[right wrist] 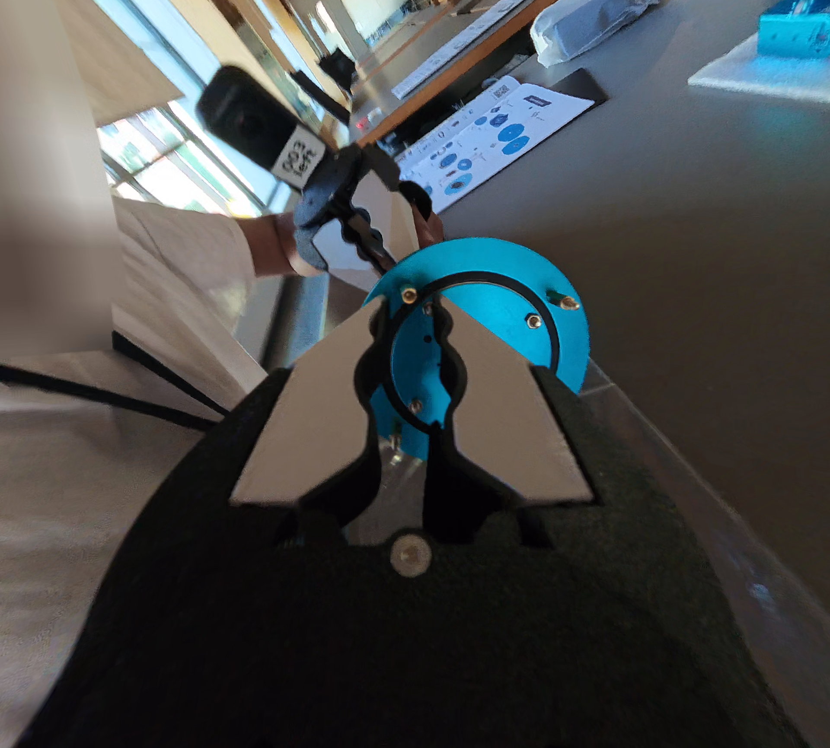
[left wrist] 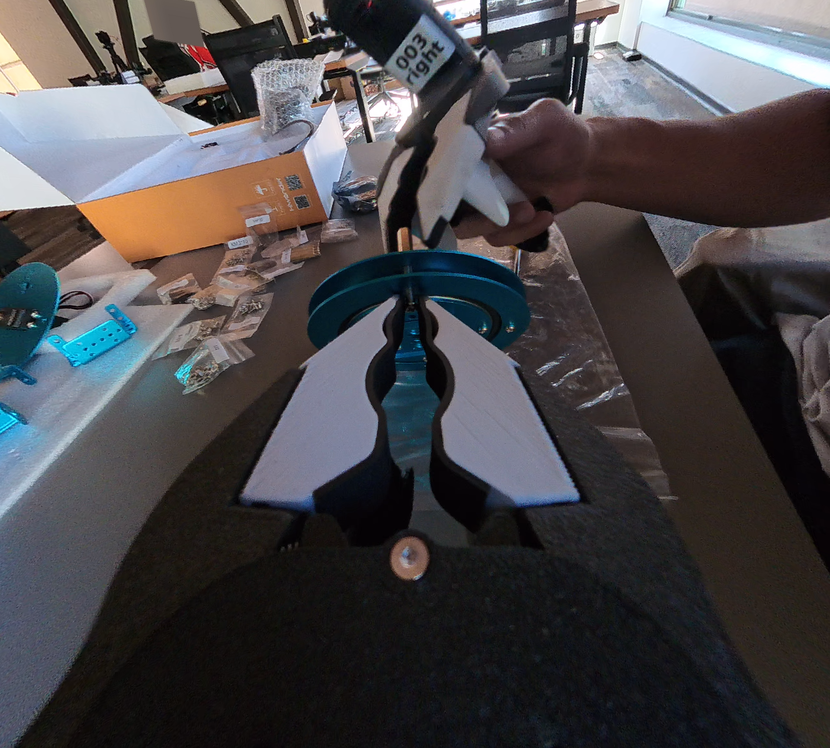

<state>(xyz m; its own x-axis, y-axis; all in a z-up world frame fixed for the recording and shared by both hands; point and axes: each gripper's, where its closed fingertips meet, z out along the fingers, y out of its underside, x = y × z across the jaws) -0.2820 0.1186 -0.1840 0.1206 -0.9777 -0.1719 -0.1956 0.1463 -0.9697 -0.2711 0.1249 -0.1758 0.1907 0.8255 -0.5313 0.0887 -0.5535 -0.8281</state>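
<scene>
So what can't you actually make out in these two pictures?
- Left wrist view: the left gripper hides the near side of the blue disc assembly; its grip point is unclear.
- Left wrist view: contents of the small bags are too small to tell.
- Right wrist view: the right gripper covers the disc's middle; the background is blurred.

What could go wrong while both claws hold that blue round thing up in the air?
The left claw pinches only the blue disc assembly's edge, so it might slip or tip. The right claw grips a thin brass post, which could bend or twist loose. A drop might scatter the small screw bags on the table below.
</scene>
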